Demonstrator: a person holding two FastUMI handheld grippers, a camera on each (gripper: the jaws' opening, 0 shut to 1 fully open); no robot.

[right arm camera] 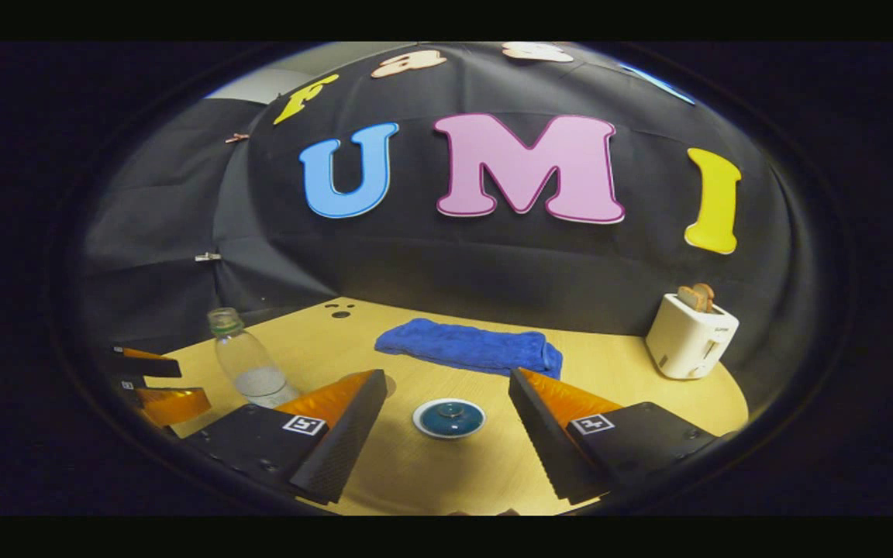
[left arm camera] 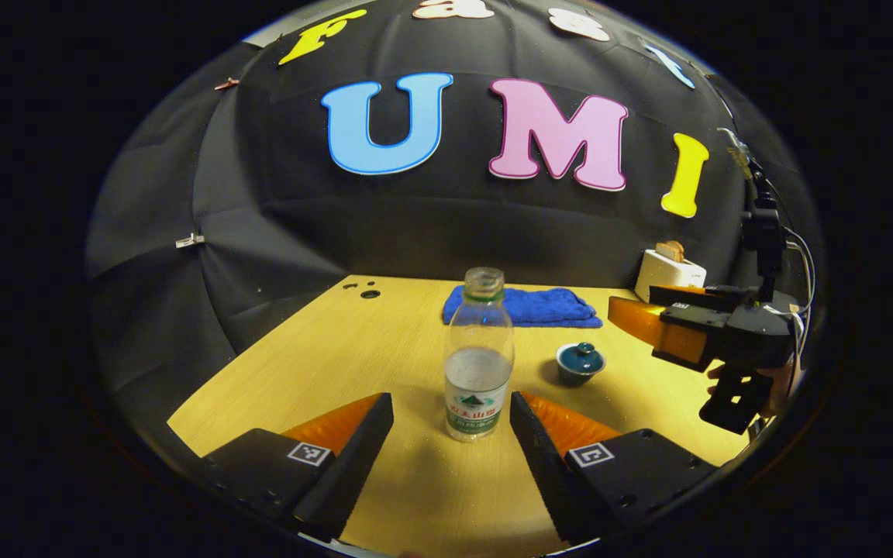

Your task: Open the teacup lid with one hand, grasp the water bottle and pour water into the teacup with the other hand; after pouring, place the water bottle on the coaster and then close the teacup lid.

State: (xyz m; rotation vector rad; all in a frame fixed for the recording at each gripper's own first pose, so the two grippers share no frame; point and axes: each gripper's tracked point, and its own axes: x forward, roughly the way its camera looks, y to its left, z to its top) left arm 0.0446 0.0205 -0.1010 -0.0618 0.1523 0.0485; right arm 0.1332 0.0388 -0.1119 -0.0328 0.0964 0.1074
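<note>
Bottle (left arm camera: 478, 364) stood upright on the table (left arm camera: 322, 349), dead ahead of the left gripper (left arm camera: 451, 422), whose jaws gaped wide with the bottle just beyond their tips, uncapped. Cup (right arm camera: 449, 418) sat lidded ahead of the right gripper (right arm camera: 446, 418), also wide and holding nothing, so each hand was nearer its own target. Left gripper view showed the right gripper hovering beside the cup; right gripper view showed the toaster (right arm camera: 691, 335) and towel (right arm camera: 468, 346) more fully.

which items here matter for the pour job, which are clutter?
Job: water bottle, uncapped; teacup, lid on; left gripper and right gripper, both open.
Clutter: blue towel, toaster.
</note>
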